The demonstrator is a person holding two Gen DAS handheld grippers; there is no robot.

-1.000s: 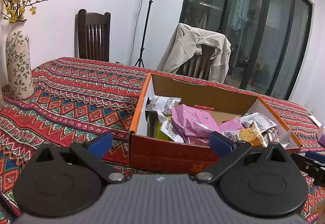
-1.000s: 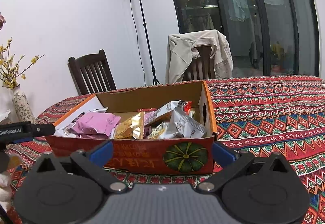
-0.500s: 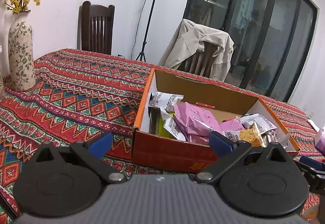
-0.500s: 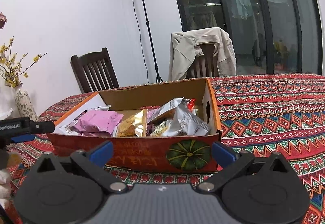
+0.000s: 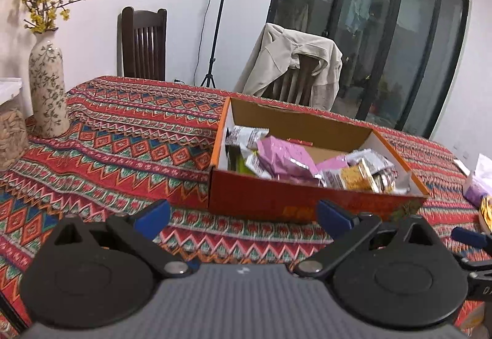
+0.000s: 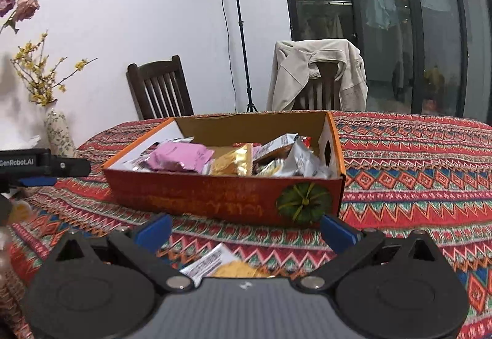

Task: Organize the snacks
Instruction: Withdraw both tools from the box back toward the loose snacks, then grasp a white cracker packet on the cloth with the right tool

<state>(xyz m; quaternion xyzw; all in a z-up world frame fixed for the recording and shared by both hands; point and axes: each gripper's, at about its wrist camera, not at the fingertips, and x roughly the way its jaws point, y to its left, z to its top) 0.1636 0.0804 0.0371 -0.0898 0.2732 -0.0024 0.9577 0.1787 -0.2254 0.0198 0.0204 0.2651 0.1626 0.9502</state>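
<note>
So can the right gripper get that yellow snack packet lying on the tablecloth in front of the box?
Probably yes. The yellow snack packet lies flat on the patterned tablecloth, just ahead of the right gripper, whose jaws stand wide open and empty. Nothing sits between them; the orange cardboard box is farther back.

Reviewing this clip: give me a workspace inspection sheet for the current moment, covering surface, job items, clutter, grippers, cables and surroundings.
Surface: patterned tablecloth covers the table.
Job's things: open cardboard box holds mixed snack packets, among them a pink packet and a yellow packet. One loose snack packet lies on the cloth in front of the box, between the right gripper's fingers.
Clutter: floral vase with yellow blossoms; a jar at the left edge; more items at the right edge, unclear.
Grippers: left gripper open, empty; right gripper open, above the loose packet.
Cables: one cord hangs along the light stand.
Surroundings: two wooden chairs, one with a beige jacket; dark glass doors.
</note>
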